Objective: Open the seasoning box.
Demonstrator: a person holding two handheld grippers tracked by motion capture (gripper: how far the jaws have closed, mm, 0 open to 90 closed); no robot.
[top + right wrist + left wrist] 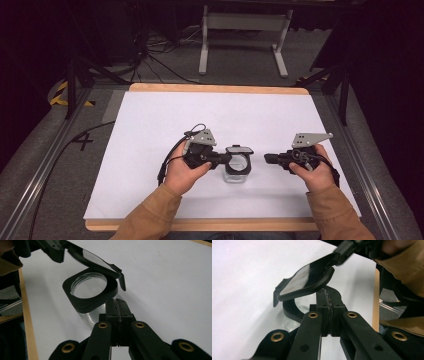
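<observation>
jar [237, 167] centre frame, lid [239, 149] hinged up | left gripper [226, 158] jaws together, clamped on rim, touching | right gripper [266, 158] jaws together, empty, just right of jar

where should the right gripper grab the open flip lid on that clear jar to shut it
Take the lid by its free edge, at the small latch tab, which hangs nearest the right gripper. The lid stands tilted up from a hinge on the side held by the left gripper, so come in from the jar's open right side, jaws opened first since they are shut now, and press down toward the black collar.
</observation>
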